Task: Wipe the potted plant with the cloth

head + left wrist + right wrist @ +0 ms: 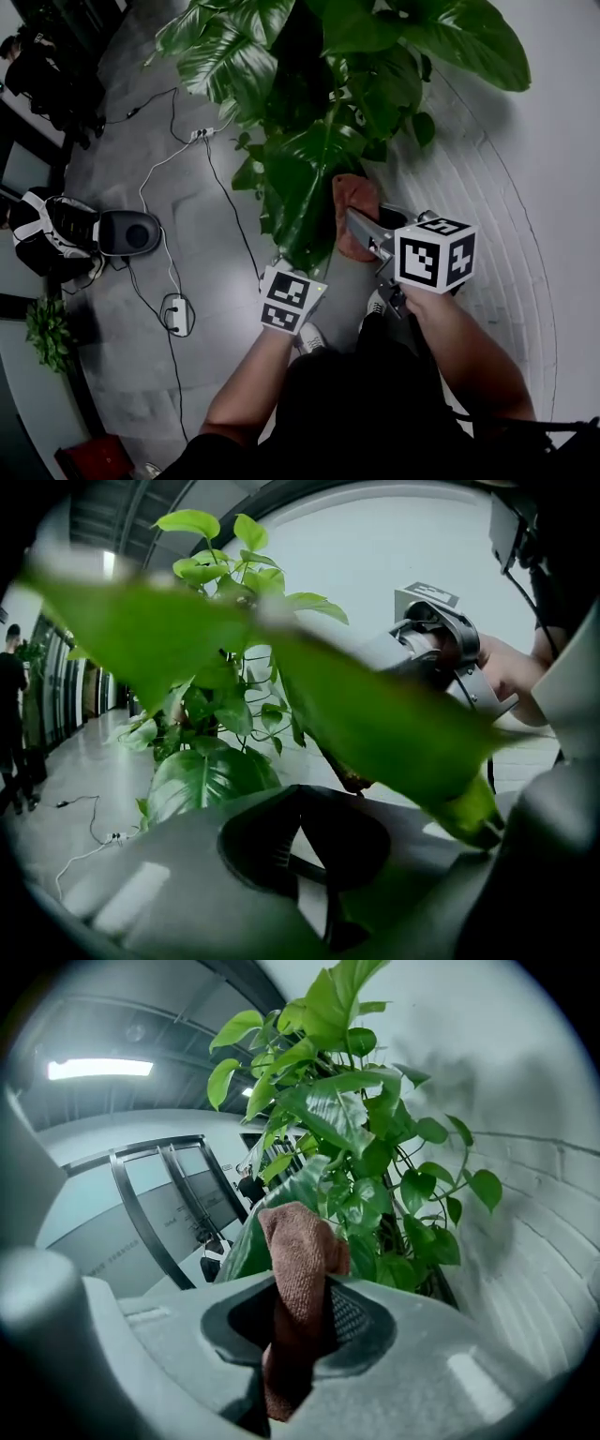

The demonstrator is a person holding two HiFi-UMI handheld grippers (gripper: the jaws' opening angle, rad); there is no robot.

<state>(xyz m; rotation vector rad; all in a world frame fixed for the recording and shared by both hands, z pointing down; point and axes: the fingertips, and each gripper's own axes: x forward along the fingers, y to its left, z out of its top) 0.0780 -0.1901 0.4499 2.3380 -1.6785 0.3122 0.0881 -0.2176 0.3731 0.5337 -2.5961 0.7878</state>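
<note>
Reaching up from the bottom of the head view, both bare forearms converge on the potted plant (319, 103), which stands on the grey floor (187, 206) just beside a white wall (562, 187).

Left forearm angles up and to the right. The left gripper (287, 292) sits low under the foliage, marker cube facing the camera. In the left gripper view its fingers (187, 874) are drawn together, with only a thin dark seam between them. A large blurred leaf (375, 714) lies across just above them, its tip over the right-hand finger. Cannot tell whether any of it is pinched.

Right forearm comes in from the lower right, wrist bent. The right gripper (364, 228) points up and left into the lower leaves. Its fingers are clamped on a brown cloth (295, 1251). The cloth fills the gap between them, stands up past the tips in a rounded fold, and hangs below. In the head view the cloth touches the dark lower leaves near the stem.

Cables and a power strip (176, 314) lie on the floor, well apart to the left.
</note>
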